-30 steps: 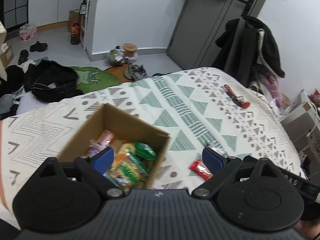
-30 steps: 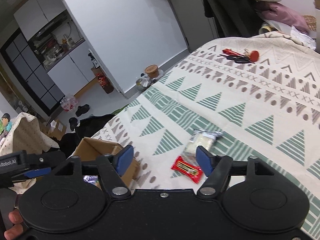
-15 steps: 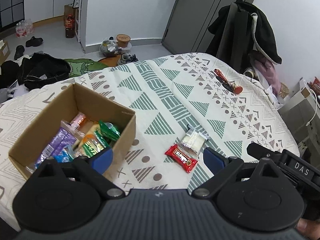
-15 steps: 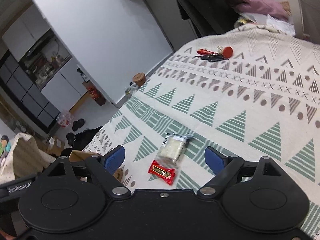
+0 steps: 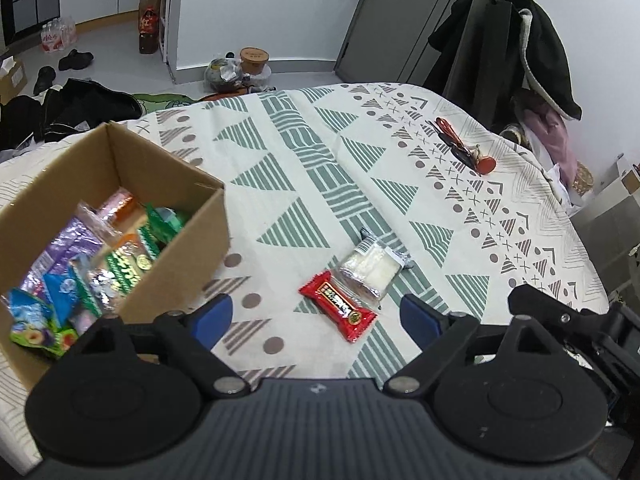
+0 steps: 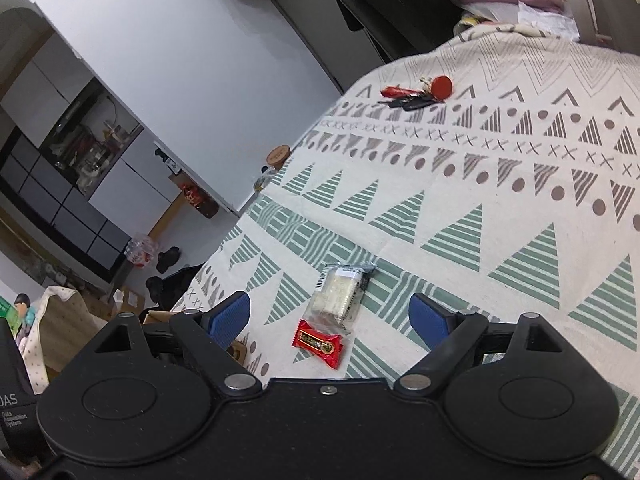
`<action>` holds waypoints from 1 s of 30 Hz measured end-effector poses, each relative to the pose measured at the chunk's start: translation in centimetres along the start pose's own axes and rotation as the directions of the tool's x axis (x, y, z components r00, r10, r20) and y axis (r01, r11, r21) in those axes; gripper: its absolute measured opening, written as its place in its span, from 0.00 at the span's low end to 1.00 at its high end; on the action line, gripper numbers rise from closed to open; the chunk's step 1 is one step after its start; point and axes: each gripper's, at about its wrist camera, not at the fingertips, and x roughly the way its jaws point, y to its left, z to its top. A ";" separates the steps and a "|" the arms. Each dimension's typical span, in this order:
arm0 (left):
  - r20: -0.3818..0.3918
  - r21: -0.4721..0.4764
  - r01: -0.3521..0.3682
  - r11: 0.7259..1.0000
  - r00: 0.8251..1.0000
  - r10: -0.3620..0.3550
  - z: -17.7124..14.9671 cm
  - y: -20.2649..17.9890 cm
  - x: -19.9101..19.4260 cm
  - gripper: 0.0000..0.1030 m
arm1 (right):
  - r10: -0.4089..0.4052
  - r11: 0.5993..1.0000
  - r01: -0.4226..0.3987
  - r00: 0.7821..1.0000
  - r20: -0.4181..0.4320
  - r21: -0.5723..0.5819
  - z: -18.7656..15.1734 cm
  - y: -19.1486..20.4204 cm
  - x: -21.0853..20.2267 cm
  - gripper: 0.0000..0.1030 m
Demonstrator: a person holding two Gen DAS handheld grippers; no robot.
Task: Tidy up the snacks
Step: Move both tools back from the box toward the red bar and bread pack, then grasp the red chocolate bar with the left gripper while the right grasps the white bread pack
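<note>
A red snack packet (image 5: 338,305) (image 6: 318,343) lies on the patterned cloth, touching a clear packet with a white cake (image 5: 371,266) (image 6: 340,293) just beyond it. An open cardboard box (image 5: 176,216) at the left holds several colourful snack packets (image 5: 92,264). My left gripper (image 5: 316,316) hovers open just in front of the two loose packets, nothing between its blue pads. My right gripper (image 6: 330,318) is open too, with both packets lying in the gap between its fingers, below them. The right gripper's body (image 5: 580,320) shows at the left view's right edge.
A bunch of keys with a red tag (image 5: 464,148) (image 6: 420,94) lies far back on the cloth. Coats hang on a rack (image 5: 520,40) beyond the table. Bags, shoes and clothes (image 5: 80,100) litter the floor past the far-left edge.
My left gripper has swung right from over the box toward the two loose packets. My right gripper has shifted so the packets sit centred between its fingers.
</note>
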 end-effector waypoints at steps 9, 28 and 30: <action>-0.039 -0.034 0.008 0.999 0.999 -0.009 0.0 -1.5 2.7 0.58 | -0.003 0.998 0.005 0.999 -0.033 0.061 0.3 -2.0 1.8 0.74; -0.147 -0.094 -0.016 0.995 0.989 0.002 0.1 -2.3 9.6 0.41 | -0.010 0.995 0.019 0.996 -0.094 0.100 0.5 -3.5 5.4 0.56; -0.158 -0.098 -0.021 0.995 0.987 0.005 0.0 -2.2 10.2 0.41 | -0.009 0.994 0.019 0.995 -0.099 0.103 0.5 -3.7 5.7 0.56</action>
